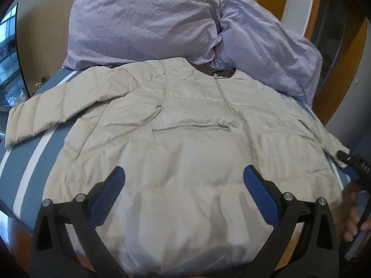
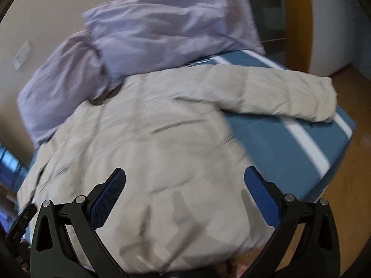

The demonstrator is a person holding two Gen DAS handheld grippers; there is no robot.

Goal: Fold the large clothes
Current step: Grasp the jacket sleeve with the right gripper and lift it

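Observation:
A large beige padded jacket (image 1: 185, 125) lies spread flat, front up, on a blue bed, collar toward the pillows. In the left wrist view one sleeve (image 1: 51, 106) stretches out to the left. My left gripper (image 1: 184, 178) is open and empty above the jacket's lower part. In the right wrist view the jacket (image 2: 148, 143) fills the middle and a sleeve (image 2: 285, 95) stretches out to the right. My right gripper (image 2: 184, 178) is open and empty above the hem. The right gripper also shows in the left wrist view at the right edge (image 1: 354, 166), by the jacket's right side.
Two lilac pillows (image 1: 143, 27) (image 1: 266, 53) lie at the head of the bed, against a beige wall. The blue sheet with white stripes (image 1: 34, 162) (image 2: 289, 139) shows beside the jacket. Wooden floor (image 2: 347, 197) lies past the bed's corner. A window (image 1: 9, 58) is at far left.

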